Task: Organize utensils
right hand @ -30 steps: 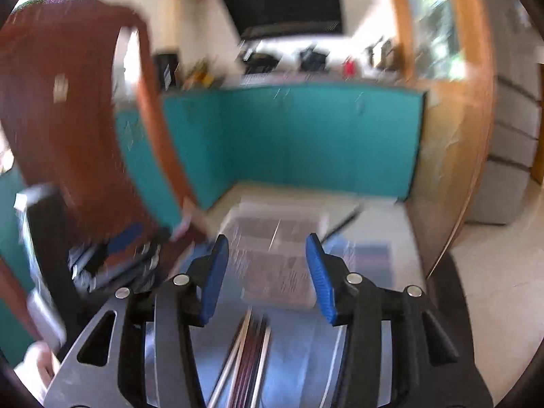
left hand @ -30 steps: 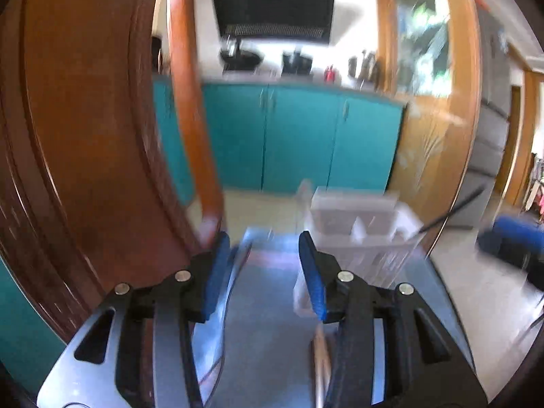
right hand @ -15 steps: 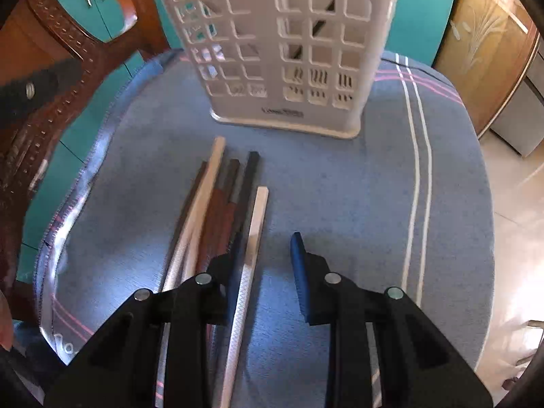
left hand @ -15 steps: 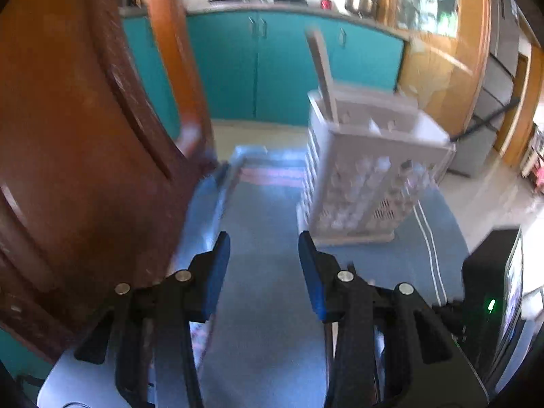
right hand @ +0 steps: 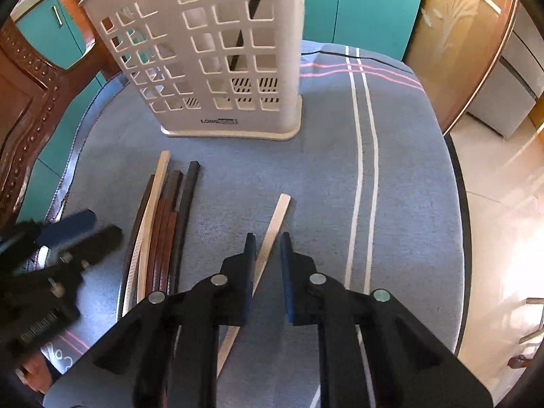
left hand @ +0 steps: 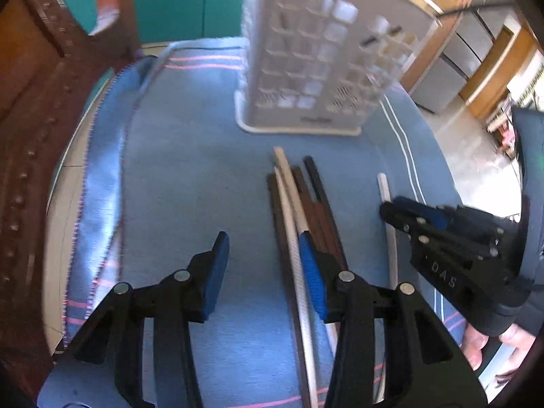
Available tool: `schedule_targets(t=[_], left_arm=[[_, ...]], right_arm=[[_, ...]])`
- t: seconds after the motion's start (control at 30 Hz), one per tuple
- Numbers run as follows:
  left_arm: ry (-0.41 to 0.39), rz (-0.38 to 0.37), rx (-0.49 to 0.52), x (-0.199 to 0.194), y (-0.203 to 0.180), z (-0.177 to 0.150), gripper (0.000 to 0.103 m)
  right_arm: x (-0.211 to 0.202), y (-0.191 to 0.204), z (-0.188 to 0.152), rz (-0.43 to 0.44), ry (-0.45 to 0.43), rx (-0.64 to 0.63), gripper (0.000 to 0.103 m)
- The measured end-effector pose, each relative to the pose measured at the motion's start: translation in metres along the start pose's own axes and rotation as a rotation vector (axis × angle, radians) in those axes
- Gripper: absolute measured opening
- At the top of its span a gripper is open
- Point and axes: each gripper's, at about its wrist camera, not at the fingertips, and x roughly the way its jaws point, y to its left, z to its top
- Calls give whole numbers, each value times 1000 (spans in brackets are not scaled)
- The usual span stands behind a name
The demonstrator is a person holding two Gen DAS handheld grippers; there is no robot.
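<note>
Pickup step: right claw straddling lone pale chopstick

Right claw [right hand: 267, 248] sits low over the single pale chopstick [right hand: 273, 227], which lies apart from the main bundle of chopsticks [right hand: 163, 224] on the blue-clothed bench [right hand: 408, 187]. Jaws narrowly parted, one each side of the stick; cannot tell if the pads touch it, so not a confirmed grip. Left claw [left hand: 263, 265] released, jaws wide, hovering above the bundle's near end with nothing held. White slotted utensil basket [right hand: 217, 54] stands upright at the far side of the bench; a dark stick or two seems already inside. Judged stage: early, most sticks not yet stowed. Next move calls for pinching the pale stick, lifting it clear, tilting it upright and dropping it through the basket's top opening.
</note>
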Motion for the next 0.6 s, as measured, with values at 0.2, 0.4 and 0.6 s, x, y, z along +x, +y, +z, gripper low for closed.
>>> schedule_targets(t=[0.2, 0.4, 0.6], left_arm=[[29, 1, 17, 14, -10, -4, 44], [18, 22, 16, 17, -9, -3, 15], [-70, 19, -18, -3, -2, 4, 5]], right_arm=[[9, 8, 5, 4, 15, -18, 16], [10, 23, 5, -17, 11, -41, 16], [10, 36, -2, -23, -4, -64, 16]])
